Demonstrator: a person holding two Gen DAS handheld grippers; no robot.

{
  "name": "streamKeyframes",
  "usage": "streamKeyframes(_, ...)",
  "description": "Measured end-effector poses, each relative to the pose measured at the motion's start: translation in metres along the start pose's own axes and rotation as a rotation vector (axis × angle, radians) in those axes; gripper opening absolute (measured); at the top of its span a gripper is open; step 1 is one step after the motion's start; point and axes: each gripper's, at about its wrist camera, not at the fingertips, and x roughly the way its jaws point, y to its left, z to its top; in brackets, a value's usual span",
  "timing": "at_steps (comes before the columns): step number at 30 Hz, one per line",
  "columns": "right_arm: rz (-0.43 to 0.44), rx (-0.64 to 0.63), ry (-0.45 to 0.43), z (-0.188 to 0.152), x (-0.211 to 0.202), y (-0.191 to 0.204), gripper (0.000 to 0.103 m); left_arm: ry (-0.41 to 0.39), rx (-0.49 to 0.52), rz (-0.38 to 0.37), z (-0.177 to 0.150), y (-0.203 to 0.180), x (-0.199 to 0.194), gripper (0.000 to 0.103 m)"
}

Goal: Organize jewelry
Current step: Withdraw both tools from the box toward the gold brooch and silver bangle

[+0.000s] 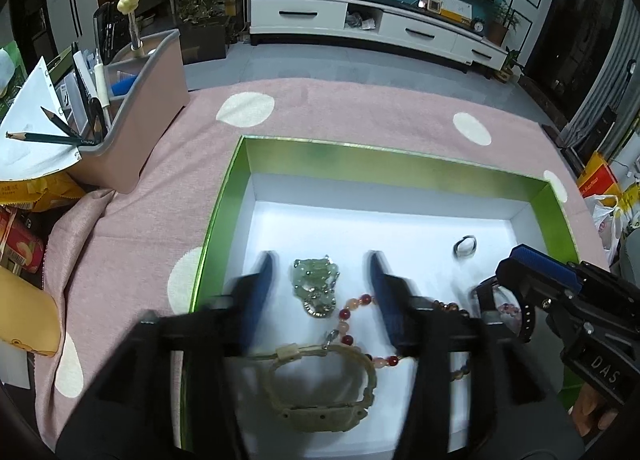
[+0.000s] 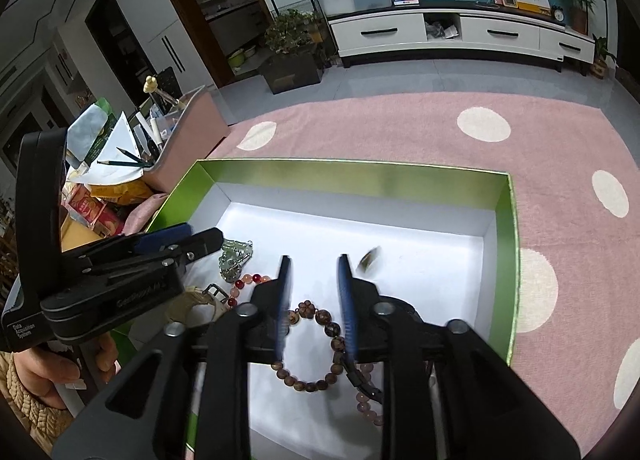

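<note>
Fingers of the left gripper (image 1: 320, 292) are seen parted, grasping nothing; the carved pale-green jade pendant (image 1: 314, 284) lies between them at twelve o'clock, long axis pointing away, inside the green-walled white-floored box (image 1: 400, 164). Right gripper (image 2: 314, 292) fingers, also released, straddle the brown wooden bead bracelet (image 2: 316, 344).

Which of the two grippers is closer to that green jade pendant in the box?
Left. The left gripper has its open jaws on either side of the jade pendant. The right gripper hangs off to the side, over a brown bead bracelet.
</note>
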Motion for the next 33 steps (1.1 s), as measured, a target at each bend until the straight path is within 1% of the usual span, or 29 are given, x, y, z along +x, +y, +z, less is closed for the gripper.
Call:
streamKeyframes(4, 0.002, 0.014, -0.03, -0.002, -0.012, -0.003, 0.034, -0.019, 0.022, 0.005, -0.002, -0.004, -0.012, 0.061)
streamKeyframes(11, -0.013, -0.017, -0.097, -0.017, -0.056, -0.003, 0.034, -0.063, 0.014, -0.007, -0.011, 0.001, -0.048, 0.078)
streamKeyframes(12, -0.013, -0.022, -0.112, -0.02, -0.066, -0.004, 0.035, -0.069, 0.011, -0.01, -0.013, 0.002, -0.053, 0.078)
streamKeyframes(14, -0.016, -0.026, -0.133, -0.025, -0.081, -0.006, 0.035, -0.082, 0.005, -0.012, -0.02, 0.006, -0.066, 0.082)
streamKeyframes(20, -0.023, -0.016, -0.18, -0.054, -0.126, -0.014, 0.036, -0.109, -0.011, -0.016, -0.05, 0.015, -0.099, 0.086)
streamKeyframes(22, -0.029, -0.014, -0.18, -0.062, -0.135, -0.015, 0.036, -0.112, -0.022, -0.018, -0.06, 0.018, -0.108, 0.088)
streamKeyframes(27, -0.036, -0.011, -0.165, -0.089, -0.15, -0.014, 0.036, -0.101, -0.033, 0.005, -0.092, 0.024, -0.125, 0.089)
streamKeyframes(33, -0.025, -0.014, -0.12, -0.119, -0.15, -0.006, 0.037, -0.065, -0.039, 0.01, -0.128, 0.025, -0.131, 0.09)
